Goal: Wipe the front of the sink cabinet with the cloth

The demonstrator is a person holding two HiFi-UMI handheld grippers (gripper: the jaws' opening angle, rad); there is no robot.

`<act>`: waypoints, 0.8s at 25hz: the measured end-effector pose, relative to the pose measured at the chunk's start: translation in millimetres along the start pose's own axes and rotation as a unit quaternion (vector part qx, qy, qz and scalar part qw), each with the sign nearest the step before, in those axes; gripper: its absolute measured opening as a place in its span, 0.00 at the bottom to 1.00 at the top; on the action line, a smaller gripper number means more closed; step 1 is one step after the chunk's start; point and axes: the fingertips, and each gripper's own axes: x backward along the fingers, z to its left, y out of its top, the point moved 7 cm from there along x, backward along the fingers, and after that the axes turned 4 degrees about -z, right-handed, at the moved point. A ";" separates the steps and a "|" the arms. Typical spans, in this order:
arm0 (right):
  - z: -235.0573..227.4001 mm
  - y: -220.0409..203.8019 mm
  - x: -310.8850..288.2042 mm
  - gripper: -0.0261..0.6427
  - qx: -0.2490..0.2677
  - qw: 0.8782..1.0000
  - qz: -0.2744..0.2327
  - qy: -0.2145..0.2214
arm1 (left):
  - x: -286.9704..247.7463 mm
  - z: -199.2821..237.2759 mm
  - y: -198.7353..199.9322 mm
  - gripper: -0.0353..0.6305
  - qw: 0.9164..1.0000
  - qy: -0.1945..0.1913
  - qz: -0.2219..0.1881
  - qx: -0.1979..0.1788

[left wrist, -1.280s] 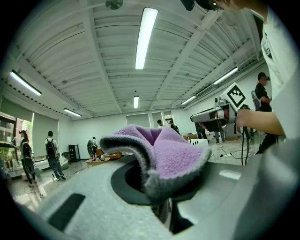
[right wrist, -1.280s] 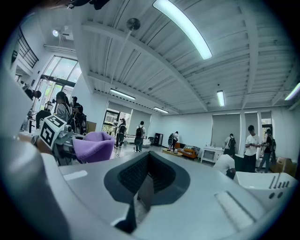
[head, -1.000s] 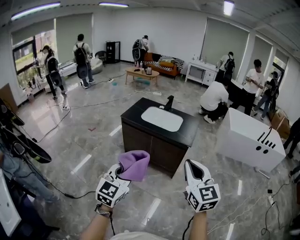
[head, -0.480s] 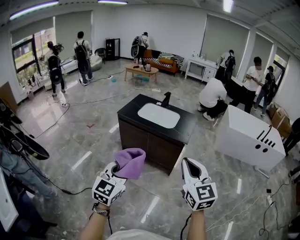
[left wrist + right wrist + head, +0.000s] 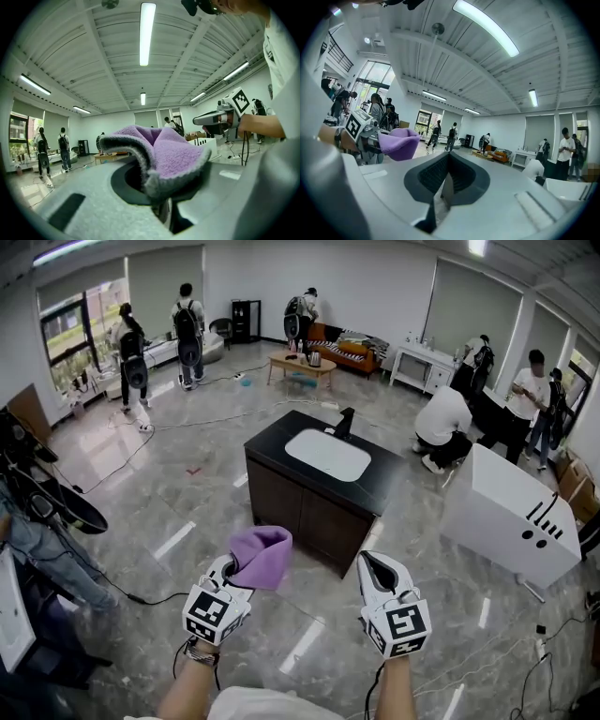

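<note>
The cloth (image 5: 261,556) is a soft purple fleece, bunched into a loose fold with a greyish edge showing where it curls over. The left gripper (image 5: 236,574) has its jaws closed on the lower part of the cloth, so the rest stands up above them in a rounded puff. The cloth is held in the air just in front of the sink cabinet (image 5: 302,514) and is not touching it. The right gripper (image 5: 375,566) is level with the left one and well apart from it. Its jaws are closed together with nothing between them.

The sink cabinet stands alone in the middle of the room. It has dark brown doors, a black top, a white oval basin (image 5: 328,455) and a black tap (image 5: 342,421) at the far edge. The floor (image 5: 178,507) is glossy grey marble-patterned tile that reflects the ceiling lights, and cables (image 5: 202,418) trail across it.

A white box-like unit (image 5: 511,514) sits to the right of the cabinet. Beyond the cabinet, a person (image 5: 442,424) in a white shirt crouches. Further back are a low wooden table (image 5: 300,362) and an orange sofa (image 5: 339,351) against the far wall. Several people with backpacks stand near the windows (image 5: 80,334) on the left.
</note>
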 end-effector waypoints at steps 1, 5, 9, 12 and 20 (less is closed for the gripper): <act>-1.5 -0.4 2.6 0.05 0.000 1.000 -0.001 0.002 | 1.2 -2.4 -1.9 0.12 1.000 0.004 0.003 0.004; -12.3 -1.0 2.6 0.05 -0.015 1.000 -0.005 0.014 | 0.5 -2.7 -4.5 0.12 1.000 0.018 0.007 0.014; -14.7 3.2 -13.6 0.05 -0.025 0.999 -0.010 0.028 | -2.9 11.9 0.0 0.12 1.000 0.024 0.003 0.010; -13.7 8.2 -27.8 0.05 -0.015 0.999 -0.015 0.036 | -7.9 26.2 0.1 0.12 1.000 0.030 -0.001 0.010; -16.2 11.6 -97.4 0.05 -0.030 0.998 -0.029 0.045 | -42.3 83.1 -5.1 0.12 1.000 0.022 -0.011 -0.003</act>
